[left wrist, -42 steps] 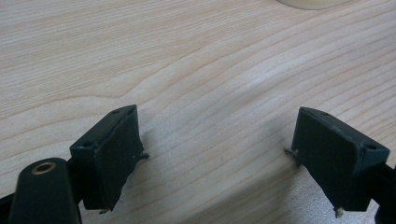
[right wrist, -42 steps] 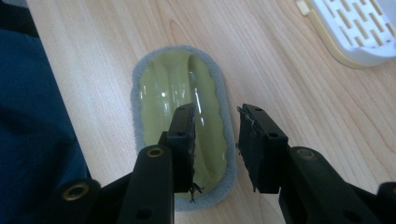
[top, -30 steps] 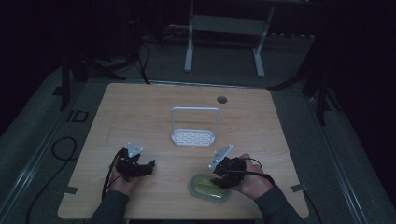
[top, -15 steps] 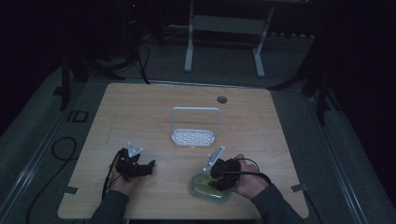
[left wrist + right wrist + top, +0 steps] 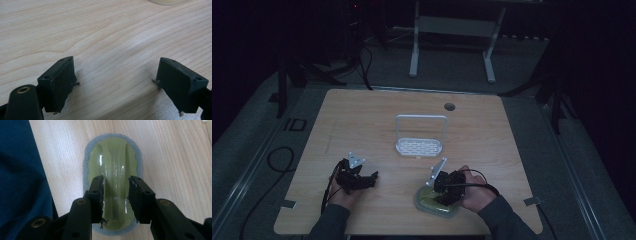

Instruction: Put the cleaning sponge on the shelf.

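Note:
A scrubber with a glossy green top and a grey pad rim lies flat on the wooden table near its front edge. My right gripper points down onto it. In the right gripper view its jaws stand on either side of the raised green ridge, pads against its flanks. My left gripper rests low over the table at the front left, pointing right. Its jaws are wide open over bare wood.
A small white rack with a tall wire handle stands mid-table, behind both grippers. A round cable hole lies farther back. A blue sleeve shows left of the scrubber. Cables trail off the table's left side.
My right gripper has shifted slightly left and settled over the scrubber's middle. The scrubber has stayed in place. The left gripper has not moved.

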`<state>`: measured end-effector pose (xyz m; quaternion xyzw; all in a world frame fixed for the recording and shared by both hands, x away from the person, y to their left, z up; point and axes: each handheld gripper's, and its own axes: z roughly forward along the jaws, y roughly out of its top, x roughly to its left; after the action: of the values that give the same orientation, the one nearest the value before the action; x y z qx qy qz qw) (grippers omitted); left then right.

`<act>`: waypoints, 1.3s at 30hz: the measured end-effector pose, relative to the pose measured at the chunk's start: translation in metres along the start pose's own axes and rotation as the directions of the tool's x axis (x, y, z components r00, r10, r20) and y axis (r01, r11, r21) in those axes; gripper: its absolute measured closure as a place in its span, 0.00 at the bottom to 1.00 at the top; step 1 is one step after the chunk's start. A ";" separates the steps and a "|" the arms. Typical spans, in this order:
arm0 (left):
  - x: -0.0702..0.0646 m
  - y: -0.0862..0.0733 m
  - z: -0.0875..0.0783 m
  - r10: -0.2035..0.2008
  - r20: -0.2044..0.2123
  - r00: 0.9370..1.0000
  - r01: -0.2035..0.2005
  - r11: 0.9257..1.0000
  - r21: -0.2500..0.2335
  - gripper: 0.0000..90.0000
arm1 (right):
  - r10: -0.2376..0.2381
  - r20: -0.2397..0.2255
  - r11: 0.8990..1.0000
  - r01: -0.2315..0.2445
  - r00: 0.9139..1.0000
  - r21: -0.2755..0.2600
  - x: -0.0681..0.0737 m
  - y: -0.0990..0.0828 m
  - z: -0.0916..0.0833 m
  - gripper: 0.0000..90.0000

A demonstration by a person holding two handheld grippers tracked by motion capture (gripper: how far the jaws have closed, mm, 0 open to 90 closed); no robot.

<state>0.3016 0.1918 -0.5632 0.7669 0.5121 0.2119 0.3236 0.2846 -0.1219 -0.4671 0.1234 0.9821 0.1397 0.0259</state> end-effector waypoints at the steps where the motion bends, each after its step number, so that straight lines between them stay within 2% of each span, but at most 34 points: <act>1: 0.000 0.000 0.000 0.000 0.000 1.000 0.000 1.000 0.000 0.17 | -0.002 -0.001 1.000 0.002 1.000 0.005 0.000 0.000 0.001 0.71; 26: 0.000 0.000 0.000 0.000 0.000 1.000 0.000 1.000 0.000 0.17 | -0.017 -0.025 0.995 0.020 1.000 0.093 -0.004 0.007 0.012 0.71; 39: 0.000 0.000 0.000 0.000 0.000 1.000 0.000 1.000 0.000 0.17 | -0.046 -0.039 0.990 0.050 0.998 0.129 -0.006 0.012 0.018 0.73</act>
<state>0.3016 0.1918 -0.5632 0.7669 0.5121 0.2119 0.3236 0.2944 -0.1075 -0.4809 0.0987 0.9921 0.0769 0.0036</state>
